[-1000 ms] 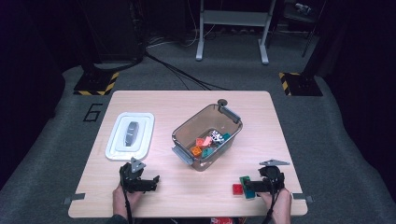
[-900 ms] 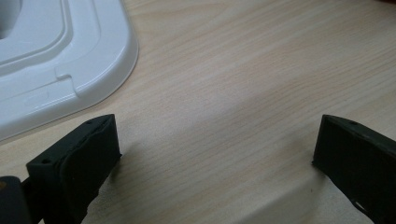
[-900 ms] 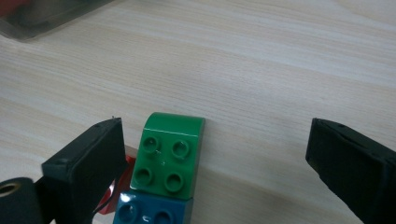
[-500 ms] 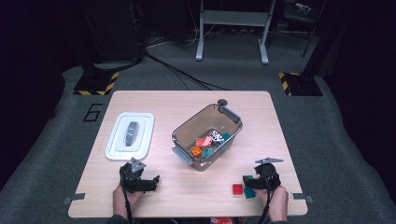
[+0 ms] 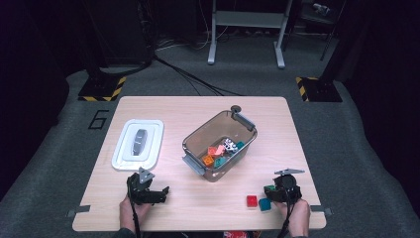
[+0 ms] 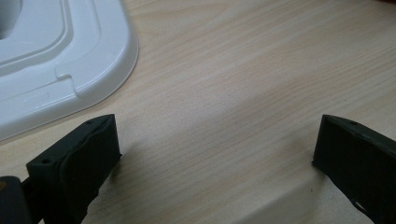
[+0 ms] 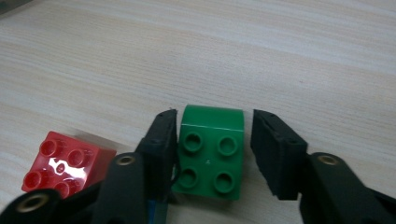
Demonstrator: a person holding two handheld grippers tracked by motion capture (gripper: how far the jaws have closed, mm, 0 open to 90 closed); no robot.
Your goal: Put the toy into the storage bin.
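at the table's near edge our left gripper (image 5: 159, 191) idles with jaws spread beside the white lid (image 5: 137, 144), while our right gripper (image 7: 212, 149), jaws just closing, brackets the green brick (image 7: 212, 151) with one pad short, so an uneven squeeze could twist it against the red brick (image 7: 63, 163).

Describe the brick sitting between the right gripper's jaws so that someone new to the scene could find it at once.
On the wooden table, look to the near right corner, in front of the clear bin. There the right gripper straddles a green brick with four studs; its neighbour, the red brick, lies outside the jaws.
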